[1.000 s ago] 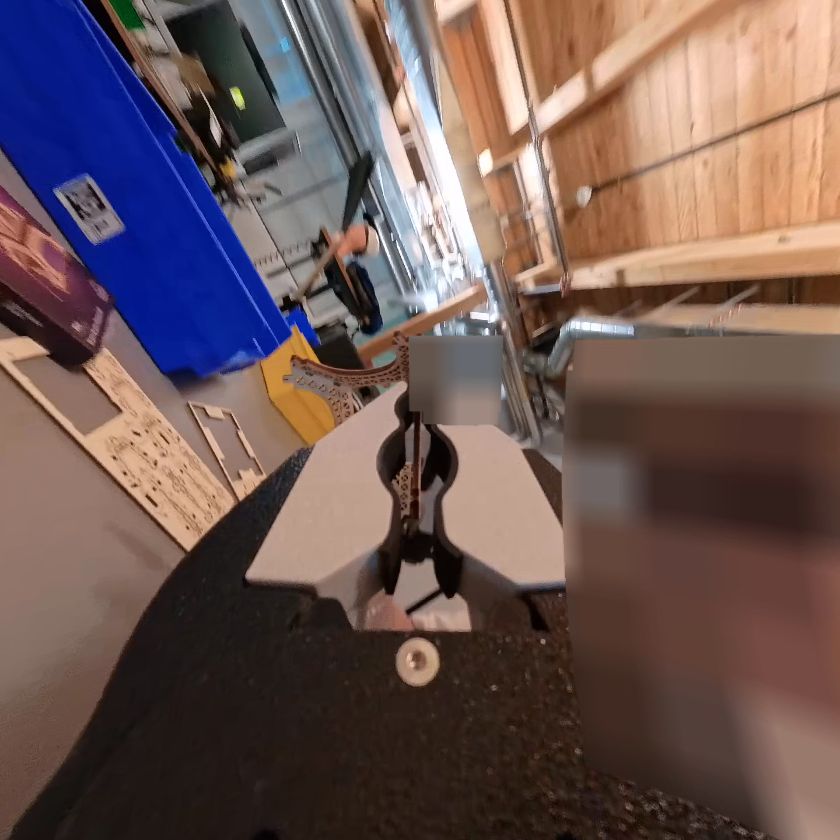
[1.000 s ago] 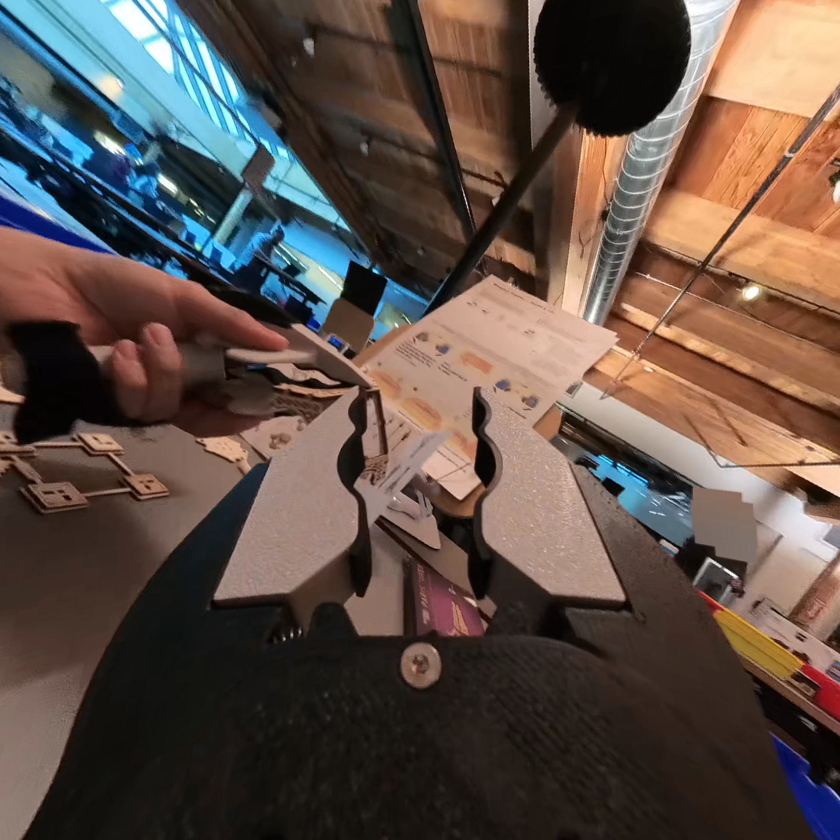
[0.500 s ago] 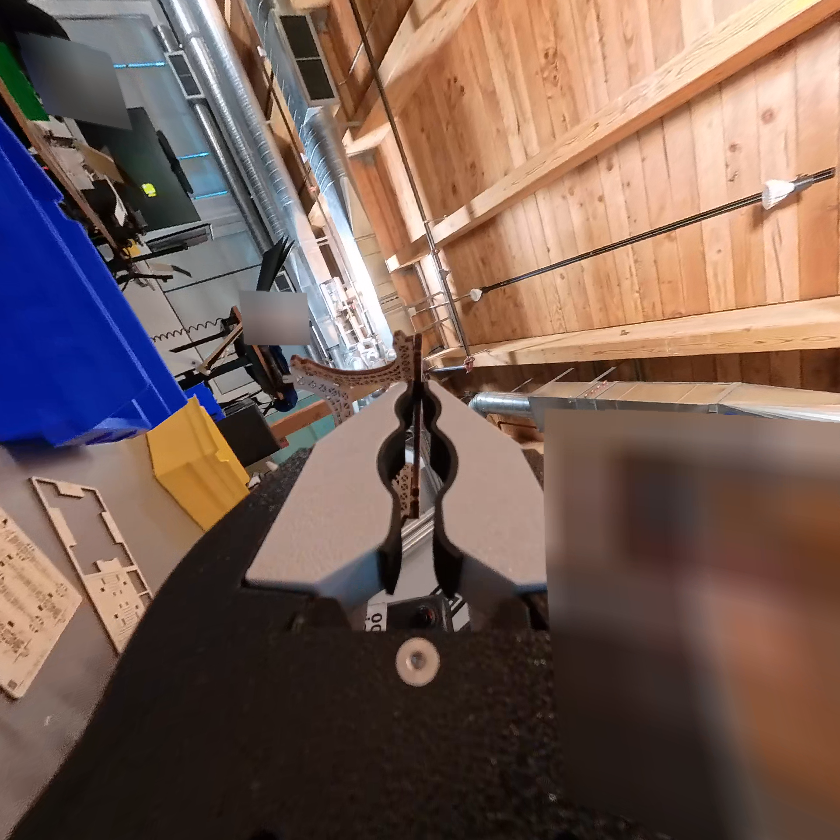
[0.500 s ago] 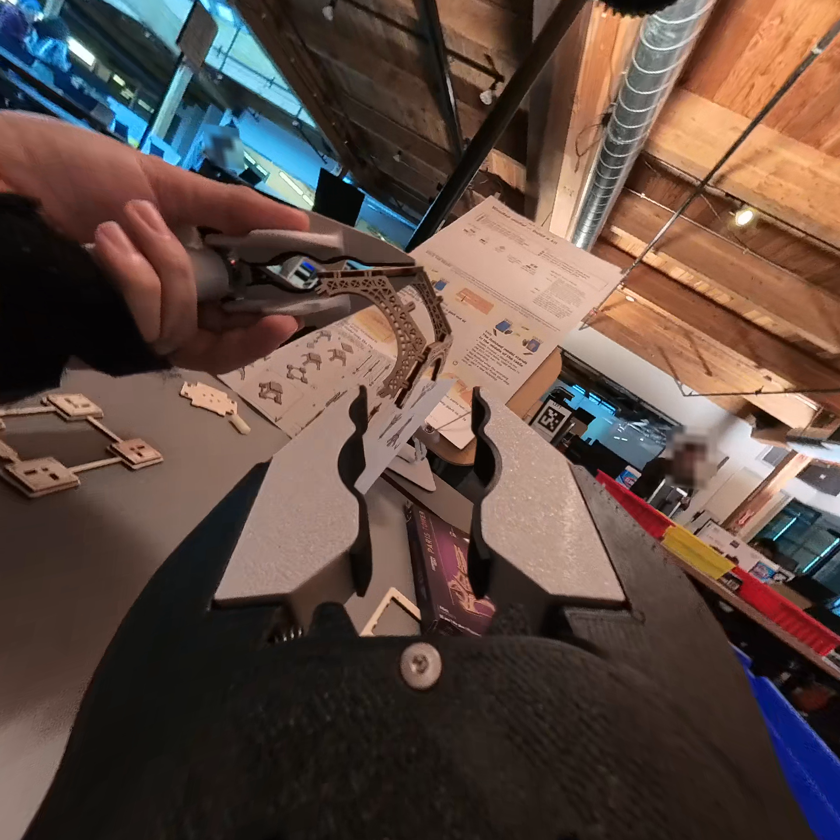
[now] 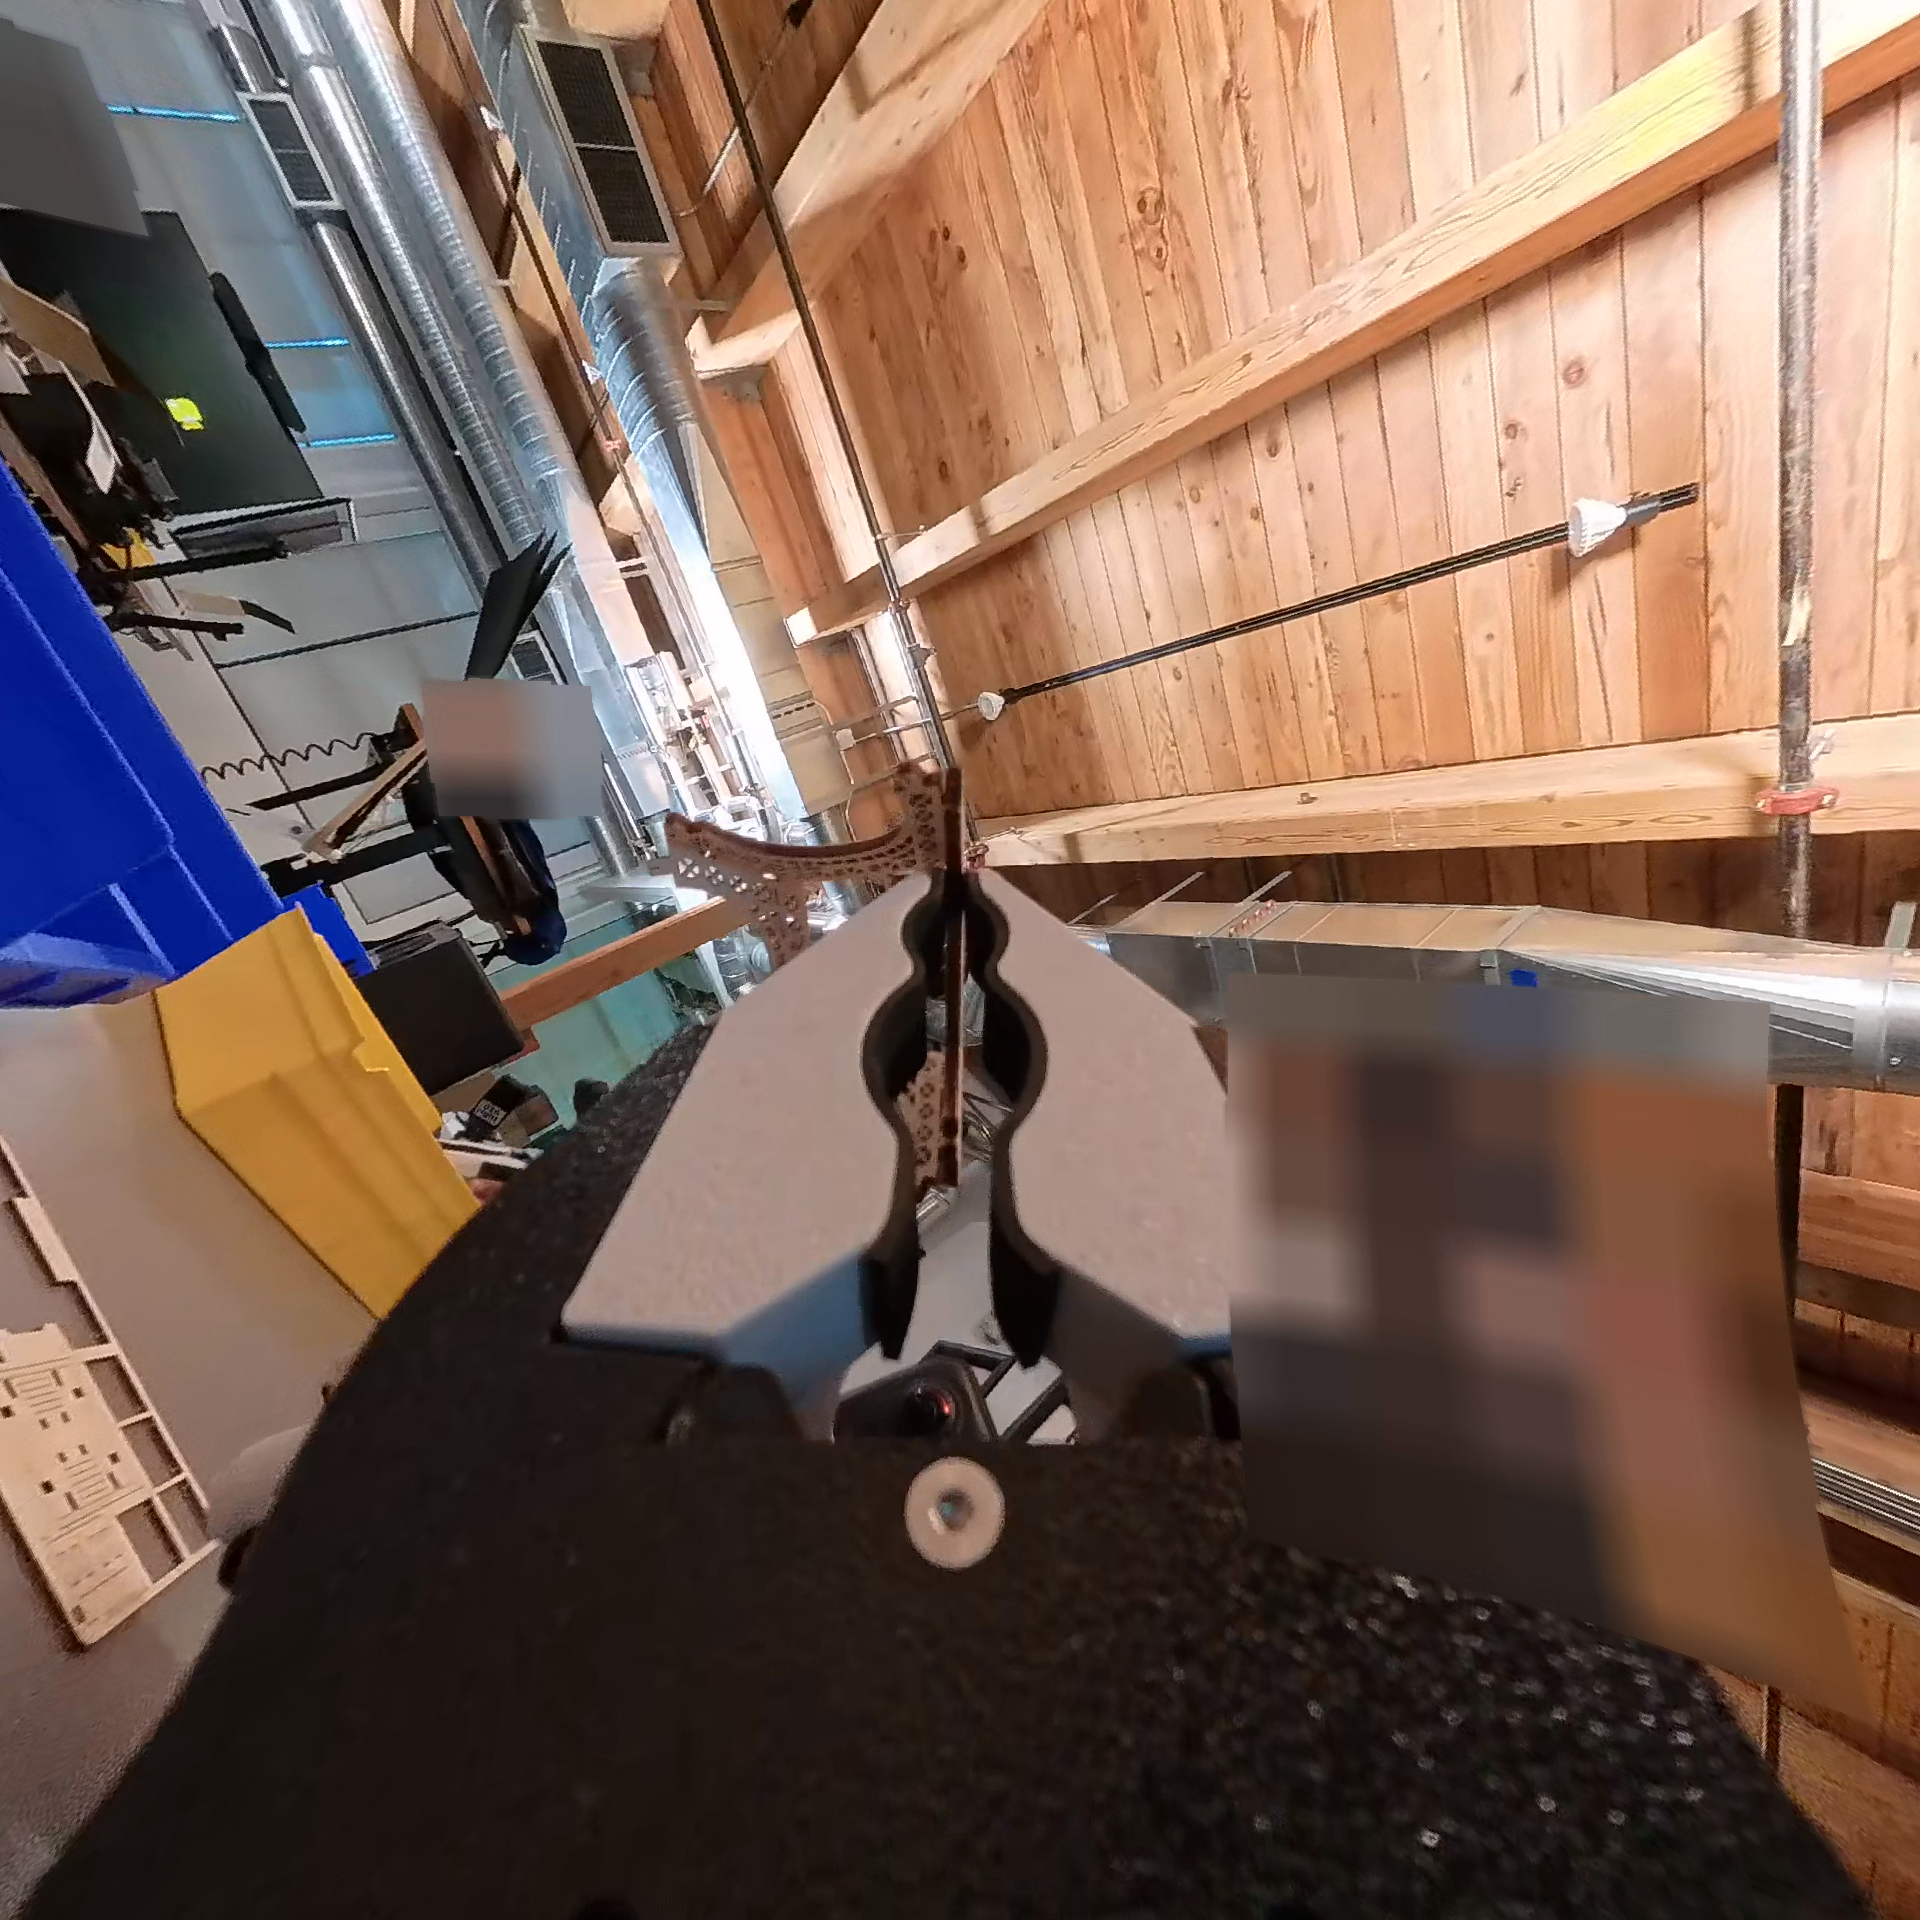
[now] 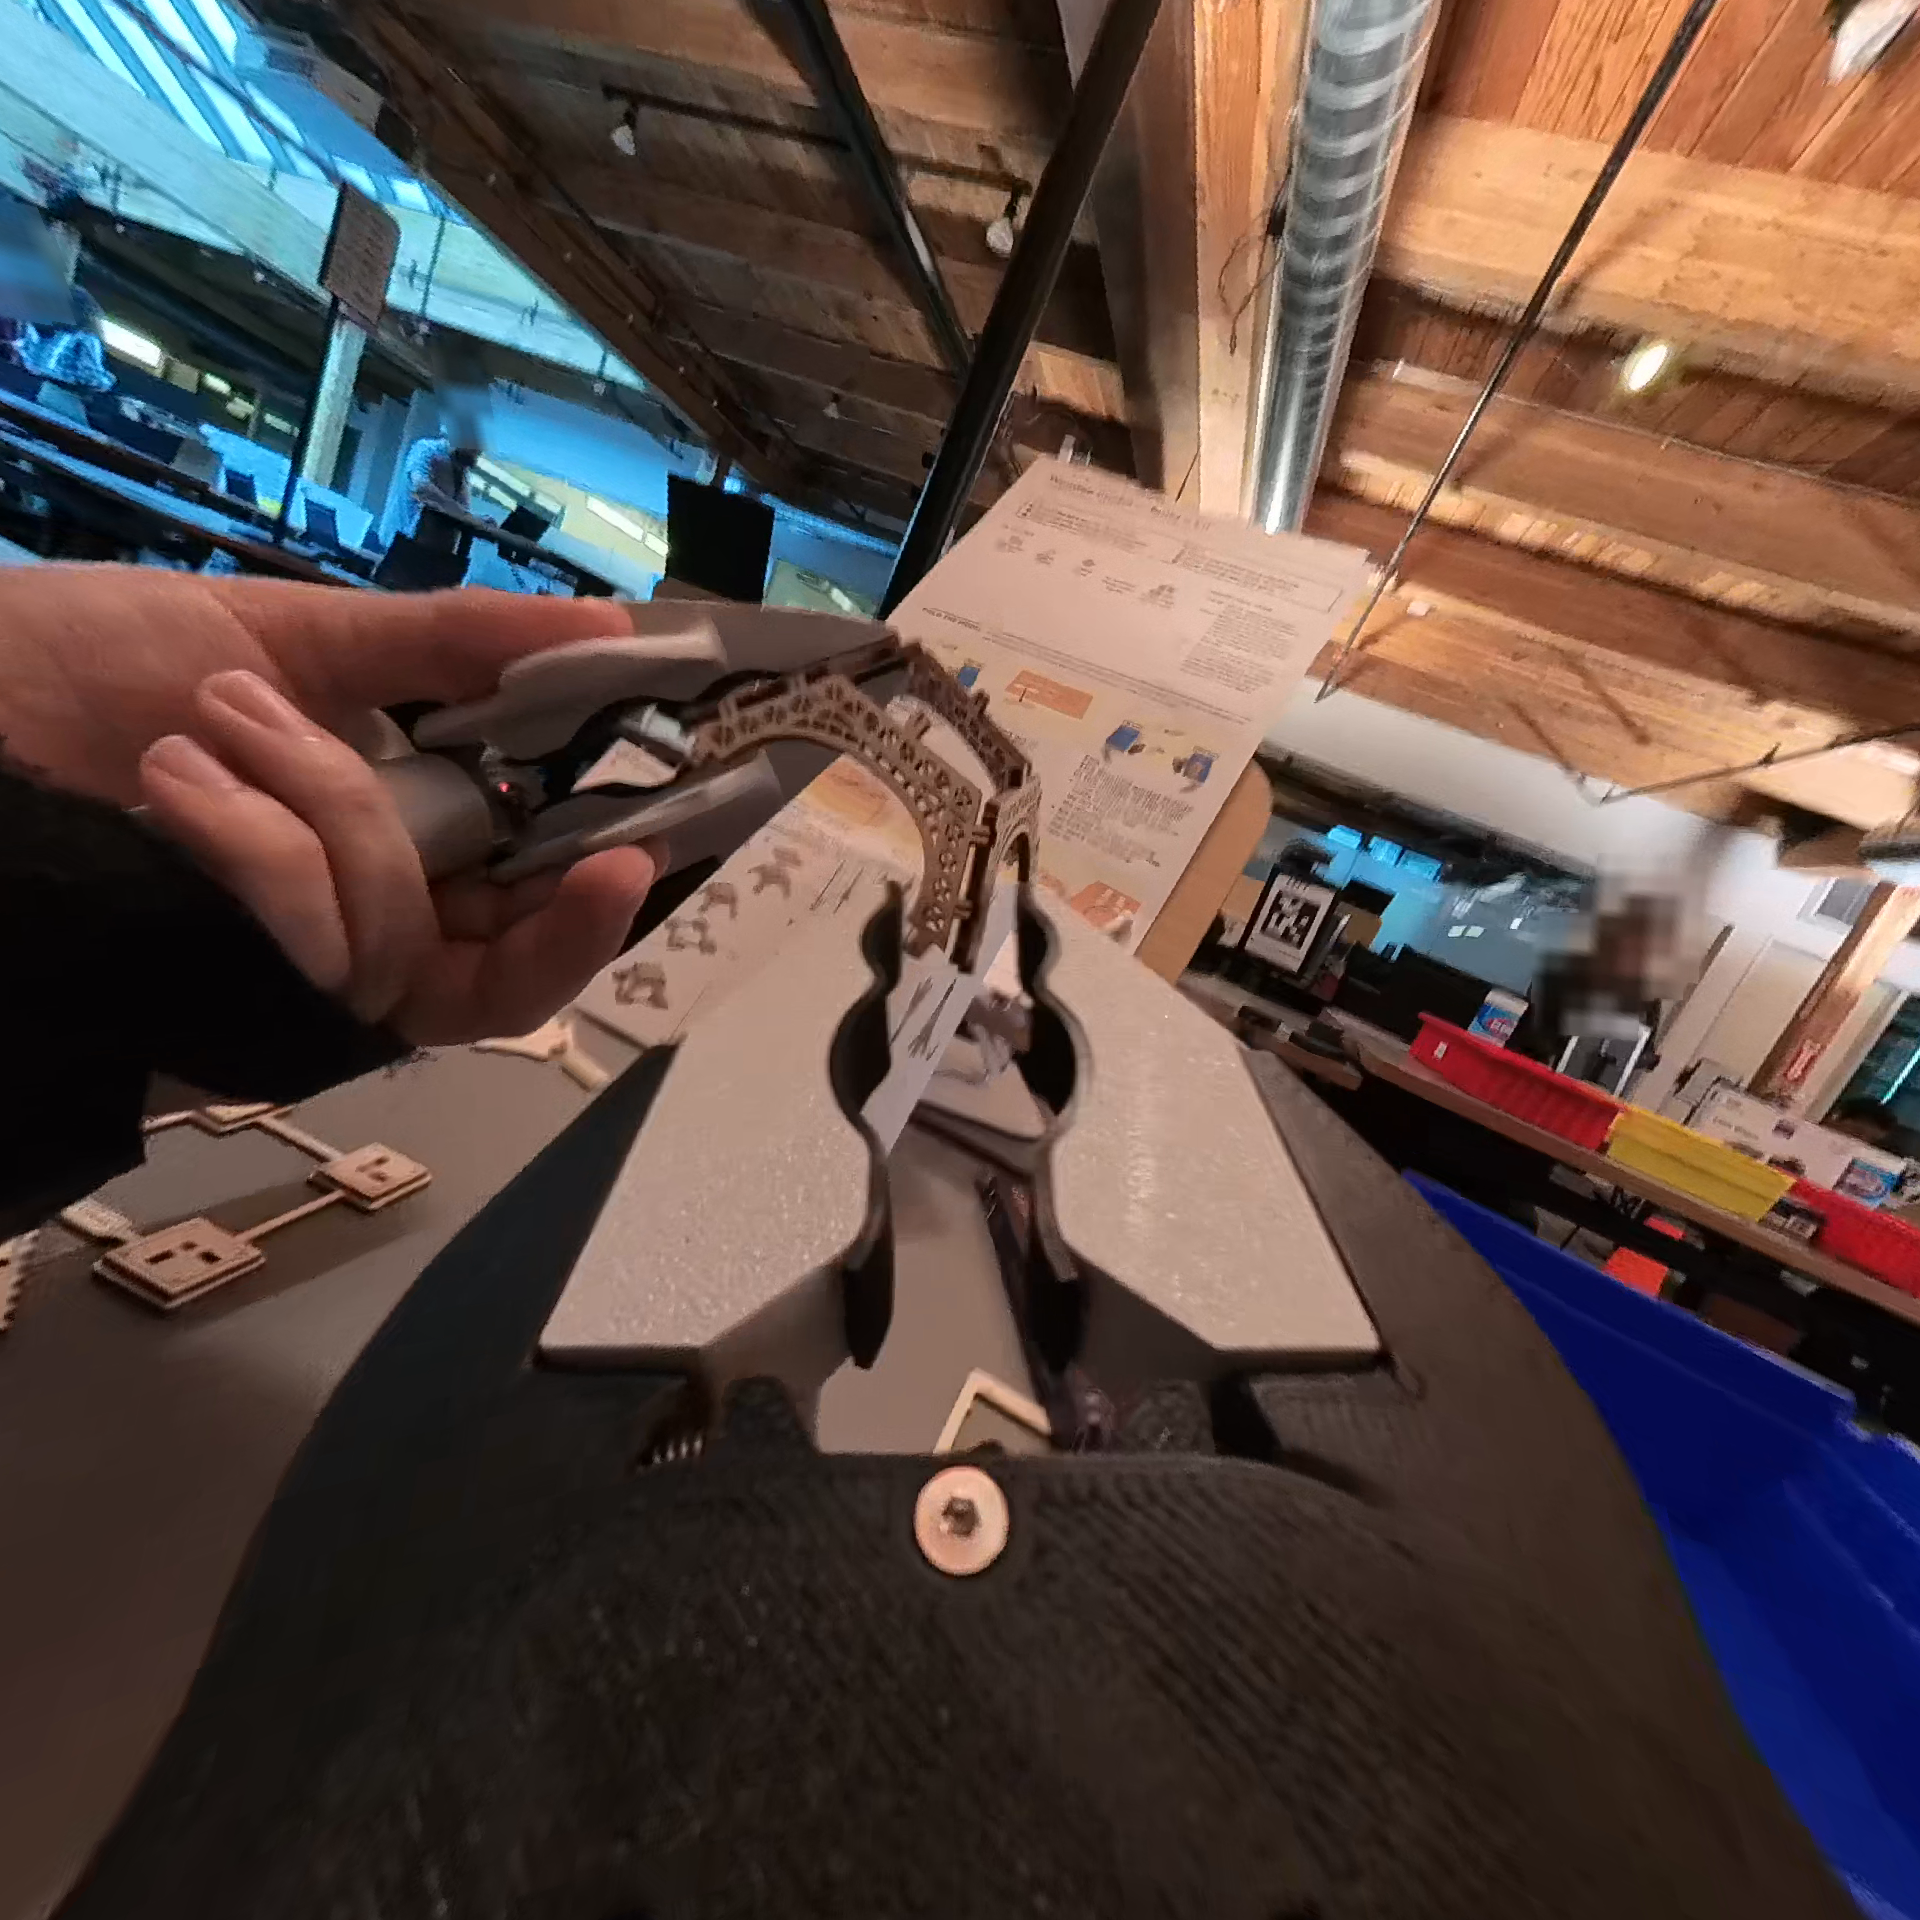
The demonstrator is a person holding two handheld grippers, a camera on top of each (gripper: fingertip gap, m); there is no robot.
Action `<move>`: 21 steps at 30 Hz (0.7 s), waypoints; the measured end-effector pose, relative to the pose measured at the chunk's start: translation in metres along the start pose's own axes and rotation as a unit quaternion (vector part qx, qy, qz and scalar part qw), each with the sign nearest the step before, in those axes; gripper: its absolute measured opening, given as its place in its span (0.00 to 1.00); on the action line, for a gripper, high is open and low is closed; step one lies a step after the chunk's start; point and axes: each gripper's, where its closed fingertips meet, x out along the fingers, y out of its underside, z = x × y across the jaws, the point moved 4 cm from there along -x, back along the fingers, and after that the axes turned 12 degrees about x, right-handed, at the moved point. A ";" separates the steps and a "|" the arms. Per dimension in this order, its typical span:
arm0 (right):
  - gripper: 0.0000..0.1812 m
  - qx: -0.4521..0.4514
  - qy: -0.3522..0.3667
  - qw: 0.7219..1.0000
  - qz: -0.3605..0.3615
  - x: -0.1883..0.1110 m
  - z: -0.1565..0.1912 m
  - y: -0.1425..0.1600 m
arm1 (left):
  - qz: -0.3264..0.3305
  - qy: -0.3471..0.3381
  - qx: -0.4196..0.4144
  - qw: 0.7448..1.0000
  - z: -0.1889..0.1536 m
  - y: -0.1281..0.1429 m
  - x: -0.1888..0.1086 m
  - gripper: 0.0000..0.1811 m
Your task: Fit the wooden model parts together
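My left gripper [image 5: 951, 883] is shut on a brown wooden lattice arch assembly [image 5: 774, 878], held up in the air. One piece sits edge-on between the fingers and another sticks out to the left. In the right wrist view a hand holds that left gripper [image 6: 727, 727], and the arch [image 6: 914, 769] curves down to the tips of my right gripper [image 6: 958, 904]. The right gripper is open with nothing gripped. The arch's lower end is level with its fingertips, and I cannot tell whether they touch.
Pale wooden part sheets [image 5: 73, 1455] lie on the grey table [image 5: 94, 1122] beside a yellow bin [image 5: 291, 1101] and a blue bin [image 5: 83, 790]. In the right wrist view linked square parts [image 6: 208, 1236] lie at left, an instruction sheet [image 6: 1122, 665] stands behind, and a blue bin [image 6: 1714, 1455] is at right. Across from one pair of fingers to the other is roughly 6 cm.
The left gripper has lifted and tilted upward with the arch. The arch has come up into view and down to the right gripper's open fingertips.
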 end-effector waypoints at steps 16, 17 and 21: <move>0.06 -0.087 0.028 0.996 -0.017 -0.002 0.000 -0.009 | -0.006 0.014 0.002 1.000 -0.003 0.001 0.000 0.00; 0.05 -0.088 0.028 0.996 -0.017 -0.003 0.000 -0.009 | -0.008 0.013 0.002 1.000 -0.002 0.001 0.000 0.00; 0.05 -0.083 0.023 0.996 -0.013 -0.002 0.001 -0.009 | -0.009 0.014 0.006 1.000 -0.002 0.000 -0.001 0.00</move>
